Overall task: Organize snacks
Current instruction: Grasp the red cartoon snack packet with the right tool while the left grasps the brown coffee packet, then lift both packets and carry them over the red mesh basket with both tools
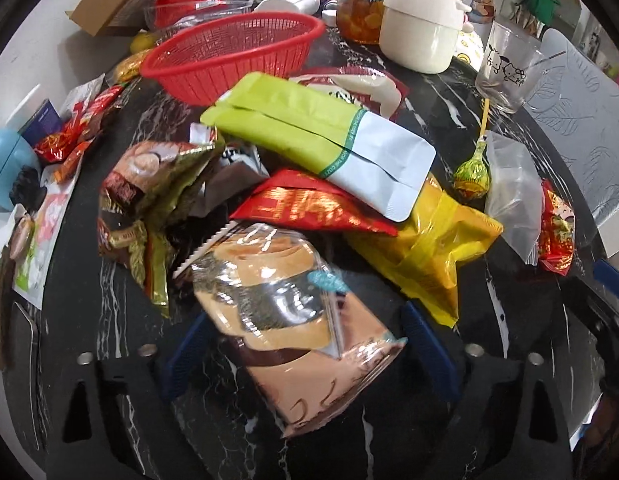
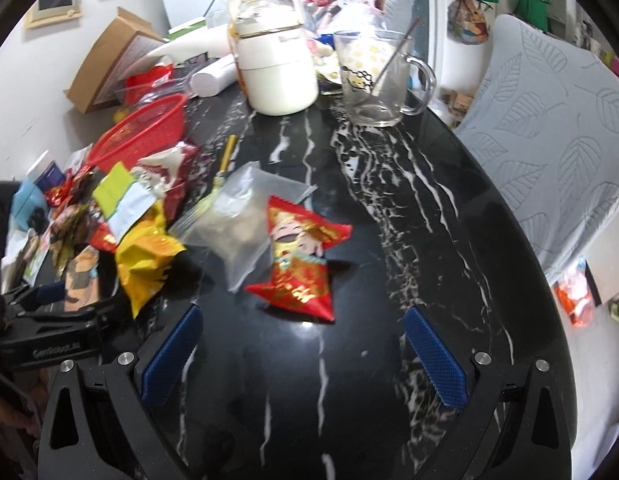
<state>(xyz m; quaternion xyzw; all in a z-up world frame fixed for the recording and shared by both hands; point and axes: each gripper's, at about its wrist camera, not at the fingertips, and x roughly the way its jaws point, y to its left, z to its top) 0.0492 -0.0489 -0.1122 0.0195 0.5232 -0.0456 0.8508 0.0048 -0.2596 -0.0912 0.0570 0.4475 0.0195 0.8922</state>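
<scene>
A heap of snack packets lies on the black marble table (image 2: pixel 349 400). My left gripper (image 1: pixel 303 316) points down at it, and a shiny copper-brown packet (image 1: pixel 293 280) lies between its blue pads (image 1: pixel 185 354), which stand at the packet's edges without squeezing it. Behind are a red packet (image 1: pixel 309 208), a yellow packet (image 1: pixel 425 248) and a green-and-white pouch (image 1: pixel 309 140). The empty red basket (image 1: pixel 233 56) stands further back. My right gripper (image 2: pixel 303 312) is open and empty, just short of a red cartoon packet (image 2: pixel 301 256) beside a frosted clear bag (image 2: pixel 245 216).
A cream pot (image 2: pixel 277 68) and a glass mug (image 2: pixel 377 80) with a stick in it stand at the back. A green lollipop (image 1: pixel 471 172) lies near the frosted bag. More wrappers line the left edge (image 1: pixel 69 140). A leaf-patterned chair (image 2: pixel 549 160) sits to the right.
</scene>
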